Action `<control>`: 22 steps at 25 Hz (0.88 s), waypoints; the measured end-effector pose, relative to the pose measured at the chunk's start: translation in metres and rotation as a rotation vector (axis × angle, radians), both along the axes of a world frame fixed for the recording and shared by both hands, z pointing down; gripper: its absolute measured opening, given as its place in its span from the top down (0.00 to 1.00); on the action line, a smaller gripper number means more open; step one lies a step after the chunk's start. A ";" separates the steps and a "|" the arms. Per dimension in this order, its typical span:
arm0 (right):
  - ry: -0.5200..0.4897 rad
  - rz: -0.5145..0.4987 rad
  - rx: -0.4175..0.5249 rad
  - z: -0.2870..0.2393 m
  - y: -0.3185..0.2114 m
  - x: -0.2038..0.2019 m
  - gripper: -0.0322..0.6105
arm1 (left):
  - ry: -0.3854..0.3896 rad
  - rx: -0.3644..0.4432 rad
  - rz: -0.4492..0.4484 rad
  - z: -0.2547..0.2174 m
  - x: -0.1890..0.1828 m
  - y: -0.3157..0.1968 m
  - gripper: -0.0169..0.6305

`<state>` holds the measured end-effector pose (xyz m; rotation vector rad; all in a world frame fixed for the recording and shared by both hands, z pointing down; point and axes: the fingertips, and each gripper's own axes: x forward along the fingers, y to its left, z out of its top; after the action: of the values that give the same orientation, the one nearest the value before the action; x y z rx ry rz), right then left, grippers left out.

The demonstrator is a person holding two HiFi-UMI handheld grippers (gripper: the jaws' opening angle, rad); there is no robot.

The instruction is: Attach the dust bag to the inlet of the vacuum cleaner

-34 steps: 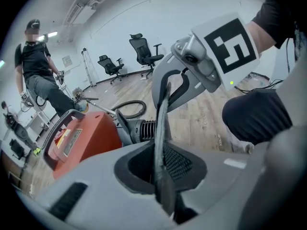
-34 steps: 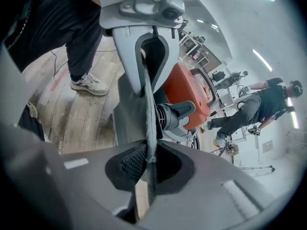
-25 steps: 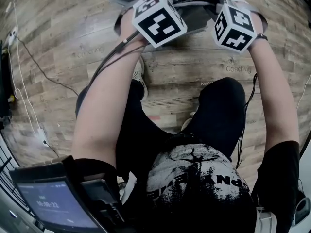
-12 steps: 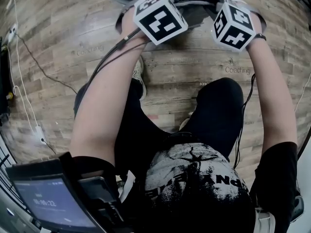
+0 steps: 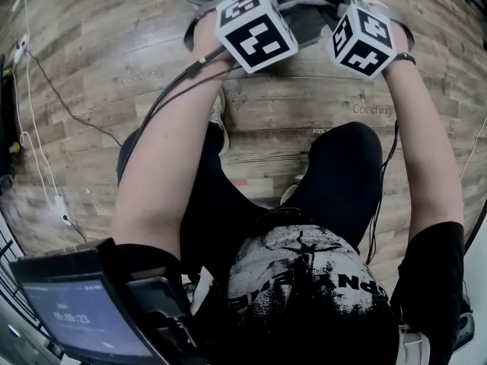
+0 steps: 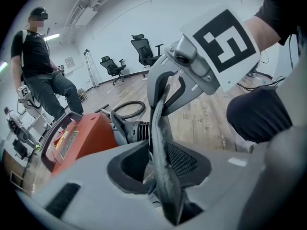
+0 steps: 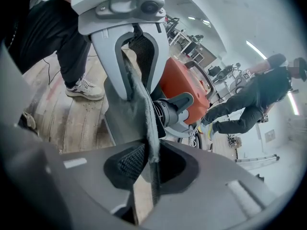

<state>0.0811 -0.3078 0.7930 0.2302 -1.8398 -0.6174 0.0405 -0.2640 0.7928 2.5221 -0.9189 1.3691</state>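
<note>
The grey dust bag is stretched edge-on between my two grippers, over the red vacuum cleaner and its black ribbed inlet. The jaws of my left gripper are opening, with the bag's edge standing loosely between them. My right gripper is starting to open, but its pads still pinch the dust bag. The inlet and the vacuum cleaner lie just behind the cloth. In the head view both marker cubes hide the jaws, and the bag shows between them.
A coiled hose lies on the wooden floor behind the vacuum. Office chairs stand further back. One person stands at the left, another person beyond the vacuum. A laptop screen and cables are nearby.
In the head view the left marker cube has edged slightly right and up. The right cube and the bag have hardly moved.
</note>
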 end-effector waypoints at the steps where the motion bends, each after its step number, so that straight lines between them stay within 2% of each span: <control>1: -0.001 0.008 -0.010 0.002 0.001 0.000 0.84 | 0.009 0.003 0.003 -0.001 0.002 0.000 0.76; 3: -0.002 0.026 -0.048 0.008 0.003 0.003 0.59 | 0.032 0.007 0.006 -0.004 0.007 0.000 0.70; 6: -0.007 0.027 -0.053 0.011 0.006 0.004 0.55 | 0.037 0.019 0.007 -0.007 0.009 0.000 0.63; 10: -0.039 0.034 -0.056 0.006 0.005 0.002 0.52 | 0.020 0.034 -0.006 -0.005 0.002 -0.002 0.57; 18: -0.115 0.037 -0.056 -0.012 0.006 -0.008 0.52 | 0.047 0.050 -0.044 -0.011 -0.005 -0.005 0.56; 20: -0.160 0.048 -0.055 -0.021 0.006 -0.009 0.53 | 0.067 0.054 -0.062 -0.016 -0.006 -0.005 0.58; 22: -0.229 0.062 -0.055 -0.033 0.010 -0.011 0.59 | 0.097 0.080 -0.082 -0.027 -0.007 -0.005 0.66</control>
<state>0.0700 -0.2977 0.7599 0.3311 -2.0588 -0.5137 0.0334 -0.2690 0.7657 2.5515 -1.0650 1.1983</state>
